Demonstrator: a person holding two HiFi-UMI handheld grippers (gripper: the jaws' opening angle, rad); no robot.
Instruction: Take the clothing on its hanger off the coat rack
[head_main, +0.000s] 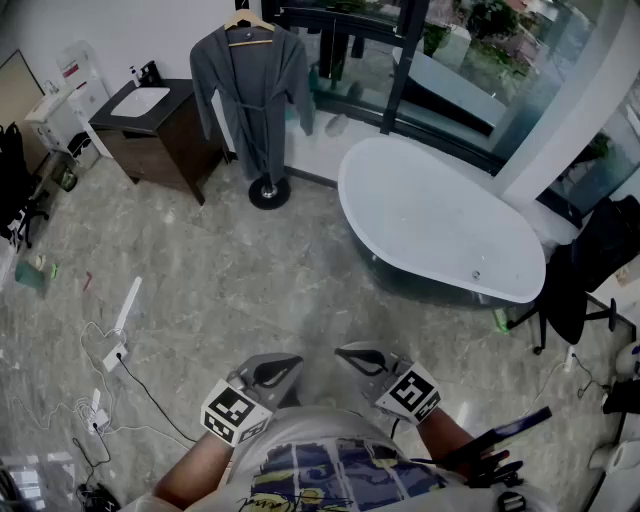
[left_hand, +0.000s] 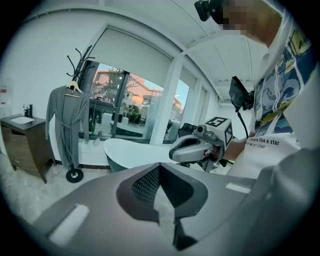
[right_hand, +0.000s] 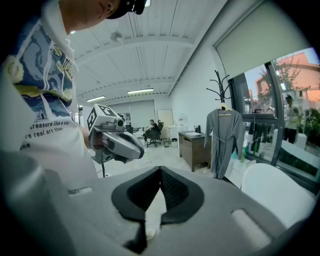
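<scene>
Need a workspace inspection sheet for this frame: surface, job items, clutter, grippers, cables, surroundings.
Surface: grey stone-look floor.
Job's things: grey robe on a wooden hanger, hanging on the black coat rack; nothing touches it.
Clutter: small green item on the floor at far left.
Grippers: left gripper and right gripper both shut, empty, held by the person's torso, well short of the robe.
Cables: white power strip and thin cables lie on the floor at left.
Surroundings: white oval bathtub, dark wooden vanity, black office chair.
</scene>
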